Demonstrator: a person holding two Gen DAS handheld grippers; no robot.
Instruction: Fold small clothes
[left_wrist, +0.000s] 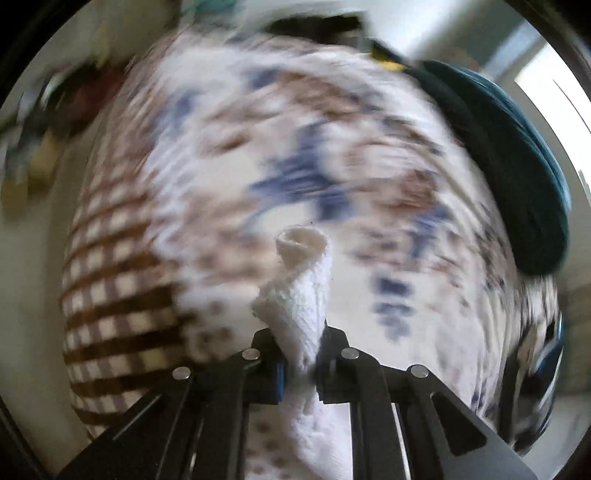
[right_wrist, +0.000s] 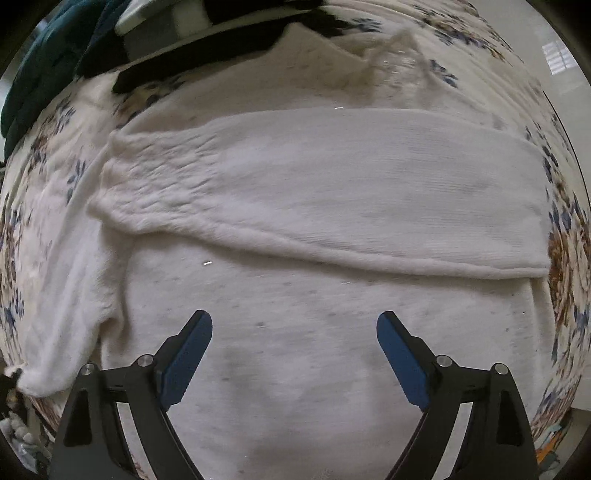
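A white knit garment (right_wrist: 314, 192) lies spread on a floral sheet (right_wrist: 565, 236), with one sleeve folded across its body. My right gripper (right_wrist: 294, 325) hangs over the garment's lower body, pointing down. Its blue pads (right_wrist: 188, 354) stand wide apart with nothing between them. In the blurred left wrist view, my left gripper (left_wrist: 299, 350) is shut on a bunched fold of the white knit garment (left_wrist: 299, 288), which sticks up between the fingers above the floral sheet (left_wrist: 295, 147).
A teal cloth (left_wrist: 517, 166) lies at the sheet's right edge, and the teal cloth (right_wrist: 33, 70) shows top left in the right wrist view. A brown checked fabric (left_wrist: 110, 295) lies to the left. A black and grey object (right_wrist: 207, 55) sits at the garment's far edge.
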